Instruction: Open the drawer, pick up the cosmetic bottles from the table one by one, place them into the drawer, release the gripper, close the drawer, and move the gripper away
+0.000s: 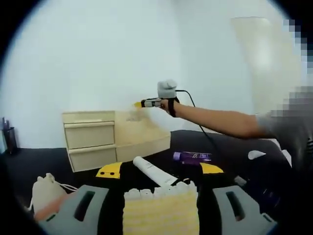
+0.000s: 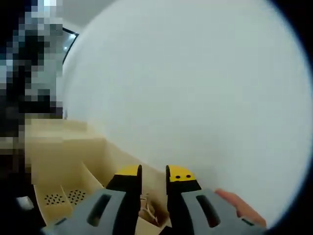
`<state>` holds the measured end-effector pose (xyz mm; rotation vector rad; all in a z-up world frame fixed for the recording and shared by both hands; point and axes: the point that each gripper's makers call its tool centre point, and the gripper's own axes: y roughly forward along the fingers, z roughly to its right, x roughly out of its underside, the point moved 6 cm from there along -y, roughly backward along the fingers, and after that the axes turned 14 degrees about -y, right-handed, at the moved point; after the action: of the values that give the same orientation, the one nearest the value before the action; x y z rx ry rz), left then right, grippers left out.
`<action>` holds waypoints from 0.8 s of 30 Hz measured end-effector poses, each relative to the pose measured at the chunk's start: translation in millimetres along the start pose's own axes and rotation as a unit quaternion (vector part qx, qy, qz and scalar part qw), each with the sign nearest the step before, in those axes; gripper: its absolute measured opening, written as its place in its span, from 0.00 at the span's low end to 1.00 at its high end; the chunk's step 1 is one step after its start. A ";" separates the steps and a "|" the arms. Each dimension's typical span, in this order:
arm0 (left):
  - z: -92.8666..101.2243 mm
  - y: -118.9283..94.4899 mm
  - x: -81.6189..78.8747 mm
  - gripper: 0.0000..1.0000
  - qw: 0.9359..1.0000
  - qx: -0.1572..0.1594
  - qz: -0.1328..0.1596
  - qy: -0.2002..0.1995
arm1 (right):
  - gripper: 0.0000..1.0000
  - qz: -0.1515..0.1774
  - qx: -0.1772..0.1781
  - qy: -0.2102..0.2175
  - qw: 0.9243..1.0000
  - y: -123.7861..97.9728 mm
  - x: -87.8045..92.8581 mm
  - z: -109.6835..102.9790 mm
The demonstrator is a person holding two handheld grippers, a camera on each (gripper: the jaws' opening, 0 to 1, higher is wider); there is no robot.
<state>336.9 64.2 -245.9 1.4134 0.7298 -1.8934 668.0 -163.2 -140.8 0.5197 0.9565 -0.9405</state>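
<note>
My right gripper [image 2: 153, 177] hovers over the pale wooden drawer unit [image 1: 93, 139], fingers narrow; my left gripper [image 1: 159, 169] fingers spread wide around the white tube [image 1: 154, 171].

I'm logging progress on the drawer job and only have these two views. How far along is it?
Done: the drawer is pulled open. In hand: the right gripper hovers above it, jaws nearly closed with nothing clearly between them. Left: the purple bottle and white tube lie on the table; the closing comes after them.
</note>
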 end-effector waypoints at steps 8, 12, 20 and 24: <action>-25.0 -23.3 -29.0 0.54 0.997 -0.038 0.065 -0.020 | 0.16 0.007 0.000 0.006 1.000 -11.7 -17.1 3.1; -34.4 -34.5 -37.5 0.54 0.994 -0.061 0.086 -0.017 | 0.17 0.013 -0.006 0.003 1.000 -21.8 -30.5 1.1; -53.5 -51.5 -50.1 0.51 0.990 -0.088 0.104 -0.027 | 0.18 0.031 -0.014 -0.001 0.999 -33.5 -58.3 3.2; -60.7 -55.9 -50.0 0.51 0.989 -0.100 0.105 -0.032 | 0.19 0.046 -0.028 0.003 0.999 -46.9 -74.6 -7.5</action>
<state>340.0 154.0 -210.8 1.2476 0.6909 -1.6469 606.1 -149.1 -79.2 0.5159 0.9534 -0.8282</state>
